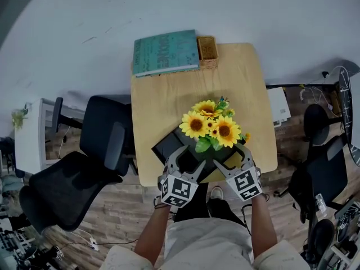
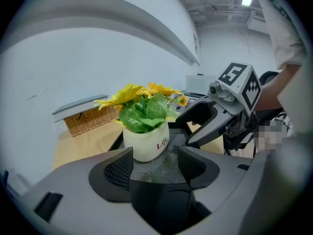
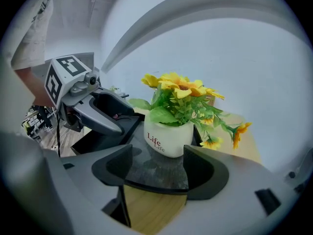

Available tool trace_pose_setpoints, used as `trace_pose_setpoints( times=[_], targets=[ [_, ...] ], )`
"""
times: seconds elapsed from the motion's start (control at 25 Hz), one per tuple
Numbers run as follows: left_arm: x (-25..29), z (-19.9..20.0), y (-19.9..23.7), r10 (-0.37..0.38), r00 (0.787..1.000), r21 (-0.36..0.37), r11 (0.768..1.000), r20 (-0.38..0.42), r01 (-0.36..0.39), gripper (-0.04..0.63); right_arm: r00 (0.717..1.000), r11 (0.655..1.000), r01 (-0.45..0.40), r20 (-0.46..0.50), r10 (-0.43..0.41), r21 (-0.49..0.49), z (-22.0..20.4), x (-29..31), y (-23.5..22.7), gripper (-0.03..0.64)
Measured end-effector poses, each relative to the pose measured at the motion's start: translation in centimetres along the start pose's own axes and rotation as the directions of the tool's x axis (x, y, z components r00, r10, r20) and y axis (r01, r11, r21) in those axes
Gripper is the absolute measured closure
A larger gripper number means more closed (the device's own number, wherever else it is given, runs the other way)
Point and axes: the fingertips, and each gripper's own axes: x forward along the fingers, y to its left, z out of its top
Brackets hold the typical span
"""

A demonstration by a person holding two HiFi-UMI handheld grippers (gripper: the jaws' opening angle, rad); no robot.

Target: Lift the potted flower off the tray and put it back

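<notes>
The potted flower (image 1: 211,125) stands on the dark tray (image 1: 169,146), in the lower centre of the head view, close to the near edge of the wooden table (image 1: 169,94). The pot is white with the red word "Life" on it, and it carries yellow sunflowers and green leaves. It is upright.

The left gripper (image 1: 185,163) and the right gripper (image 1: 232,161) are at the bottom centre of the head view, side by side, and both point up the frame toward the pot. In the left gripper view the jaws stand apart. Between them is only the grey surface of the tray, and the pot is just beyond their tips, in the middle of the frame. The right gripper shows there at the right, also with its jaws apart. In the right gripper view the two jaws are likewise apart over the edge of the tray, and the pot is just ahead of them and not touching them.

At the far edge of the table, in the upper centre of the head view, lies a teal book (image 1: 166,52), and just beside it at the right a wicker basket (image 1: 207,49). A black office chair (image 1: 84,173) is at the lower left.
</notes>
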Motion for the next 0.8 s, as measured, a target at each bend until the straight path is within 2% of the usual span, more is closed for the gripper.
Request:
trace_pose_setpoints(
  times=[0.32,0.8],
  targets=[
    [-3.3,-0.3,-2.0,0.063,0.998,-0.034,0.997,0.031,-0.062,0.313,1.000,1.000,-0.001,0.019,0.001,-0.019,-0.5,-2.9,2.1,0.296],
    [-8.6,-1.5,-5.2,0.184,0.979,-0.106,0.979,0.088,-0.175,0.313,0.999,0.997,-0.008,0.043,0.011,-0.070,-1.9,-7.4,5.4,0.296]
  ],
)
